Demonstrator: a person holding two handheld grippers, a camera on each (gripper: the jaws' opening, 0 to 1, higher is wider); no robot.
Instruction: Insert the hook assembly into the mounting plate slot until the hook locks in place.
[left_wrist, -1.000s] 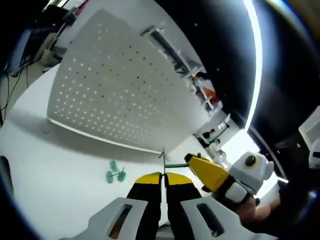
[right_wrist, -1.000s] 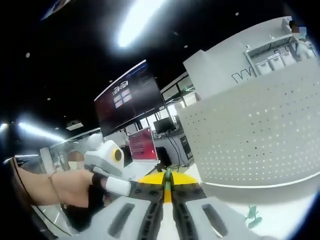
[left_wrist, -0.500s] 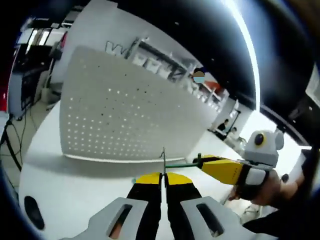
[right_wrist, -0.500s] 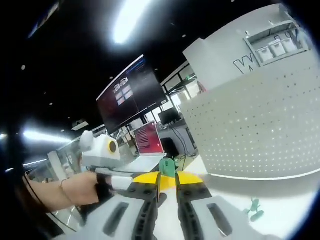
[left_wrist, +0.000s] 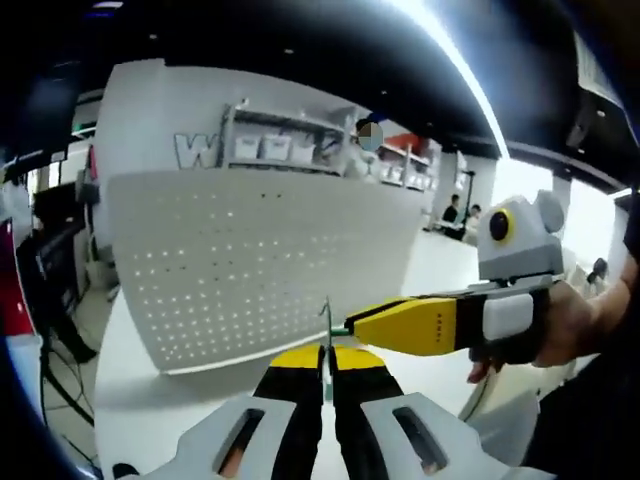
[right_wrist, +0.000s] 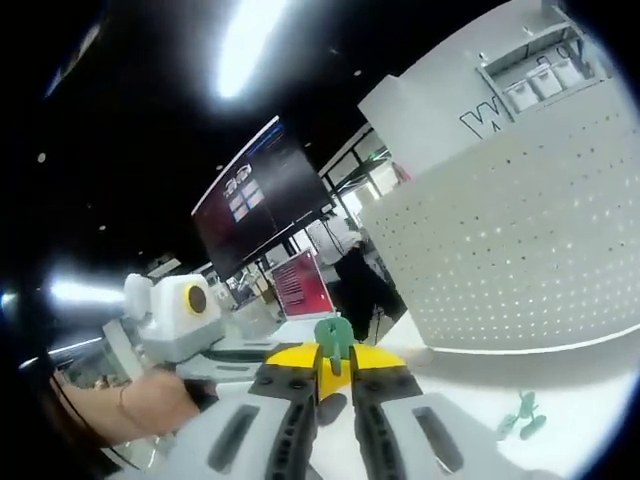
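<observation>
Left gripper (left_wrist: 326, 352) jaws pinched on a thin metal hook (left_wrist: 326, 318) standing between the tips. Right gripper (right_wrist: 333, 362) jaws narrow, clamping a green plastic clip (right_wrist: 333, 340). White perforated mounting plate (left_wrist: 260, 265) stands upright beyond both jaws; another green piece (right_wrist: 523, 414) lies right of the right jaws.

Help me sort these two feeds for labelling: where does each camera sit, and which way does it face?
Left gripper view: rides the left gripper, facing the white pegboard; the right gripper and hand enter from the right.
Right gripper view: rides the right gripper, whose fingers pinch a green hook; the pegboard is right, a hand left.
Shared: the pegboard.
</observation>
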